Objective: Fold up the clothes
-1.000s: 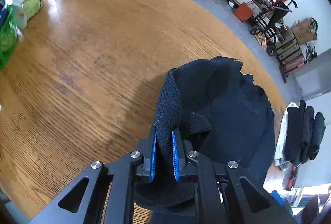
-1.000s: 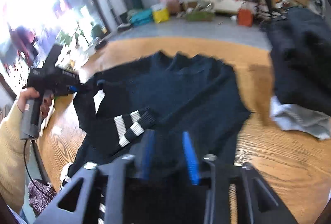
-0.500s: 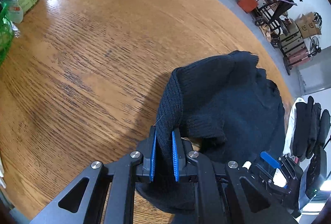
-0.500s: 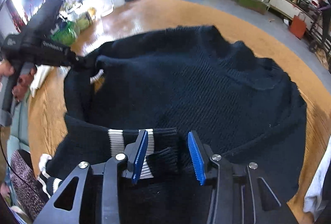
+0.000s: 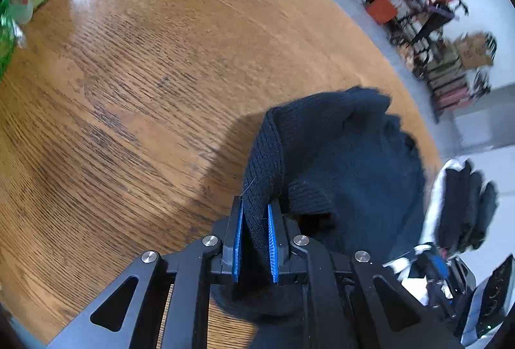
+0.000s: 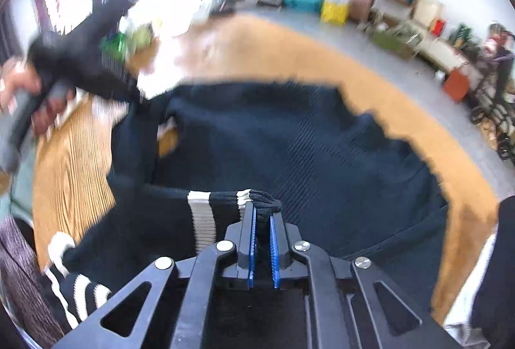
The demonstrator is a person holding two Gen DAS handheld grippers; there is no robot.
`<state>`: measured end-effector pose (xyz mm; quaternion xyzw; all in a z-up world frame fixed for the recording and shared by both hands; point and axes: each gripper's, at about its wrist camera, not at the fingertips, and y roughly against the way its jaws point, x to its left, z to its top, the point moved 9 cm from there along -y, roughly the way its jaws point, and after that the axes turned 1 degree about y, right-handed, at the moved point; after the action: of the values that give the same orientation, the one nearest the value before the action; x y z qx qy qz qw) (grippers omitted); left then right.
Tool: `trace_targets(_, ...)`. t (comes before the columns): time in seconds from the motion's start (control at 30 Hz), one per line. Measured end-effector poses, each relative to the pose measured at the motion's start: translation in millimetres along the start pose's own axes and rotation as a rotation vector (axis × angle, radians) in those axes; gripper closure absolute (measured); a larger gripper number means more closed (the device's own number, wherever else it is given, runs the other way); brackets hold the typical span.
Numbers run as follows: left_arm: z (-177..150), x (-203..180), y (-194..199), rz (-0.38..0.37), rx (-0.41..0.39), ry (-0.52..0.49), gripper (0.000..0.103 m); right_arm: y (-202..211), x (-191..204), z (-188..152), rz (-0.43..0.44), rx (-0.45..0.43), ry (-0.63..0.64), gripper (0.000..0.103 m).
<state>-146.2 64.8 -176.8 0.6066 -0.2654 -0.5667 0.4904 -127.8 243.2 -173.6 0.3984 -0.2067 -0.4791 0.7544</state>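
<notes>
Mid-fold, my left gripper point(image 5: 254, 220) clamps the dark sweater point(image 6: 289, 149) edge, my right gripper point(image 6: 262, 220) its striped cuff point(image 6: 225, 204), next carried toward twelve o'clock.

We see the left gripper point(image 6: 96, 59) smeared by motion blur; the folded clothes pile point(image 5: 463, 207) runs blurred toward the frame edge.

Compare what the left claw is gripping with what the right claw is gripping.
The left claw pinches a thick plain dark fold of the sweater; the right claw pinches the striped cuff, next to white bands. The left bunch fills its gap; the cuff tip is thinner. Both claws are shut on the same garment.
</notes>
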Motion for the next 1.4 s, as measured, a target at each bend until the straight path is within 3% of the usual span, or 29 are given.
trace_targets(0.2, -3, -6, 8, -0.075, -0.010, 0.064, 0.089, 90, -30, 44, -0.095, -0.259, -0.049, 0.094)
trace_targets(0.33, -15, -1, -1, -0.088, 0.041, 0.110, 0.082, 120, -14, 7, -0.106, -0.255, -0.027, 0.093)
trace_targets(0.4, -19, 7, -6, -0.095, 0.078, 0.154, 0.061, 116, -5, -26, -0.102, -0.204, -0.037, 0.093)
trace_targets(0.43, -22, 11, -6, -0.113, 0.095, 0.176, 0.046, 109, -1, -46, -0.098, -0.166, -0.047, 0.093)
trace_targets(0.47, -25, 12, -5, -0.153, 0.110, 0.200, 0.038, 103, 2, -67, -0.089, -0.127, -0.065, 0.093)
trace_targets(0.57, -26, 15, 5, -0.244, 0.115, 0.248, 0.036, 85, 6, -125, -0.041, -0.014, -0.176, 0.092)
trace_targets(0.73, -20, 24, 33, -0.190, 0.025, 0.217, 0.036, 87, 4, -169, -0.025, 0.034, -0.295, 0.083)
trace_targets(0.83, -27, 19, 33, -0.168, 0.027, 0.162, 0.036, 94, 4, -170, -0.004, 0.027, -0.316, 0.066)
trace_targets(1.03, -55, 3, 25, -0.030, 0.049, -0.057, 0.036, 114, -12, -140, 0.055, -0.071, -0.362, 0.051)
trace_targets(1.1, -62, -1, 24, -0.033, 0.055, -0.067, 0.036, 96, -17, -137, 0.048, -0.034, -0.355, 0.050)
trace_targets(1.23, -64, 3, 30, -0.077, 0.050, -0.029, 0.036, 54, -21, -140, 0.020, 0.063, -0.316, 0.059)
trace_targets(1.4, -63, 25, 40, -0.018, 0.025, -0.035, 0.036, 35, 7, -158, 0.019, 0.128, -0.230, 0.060)
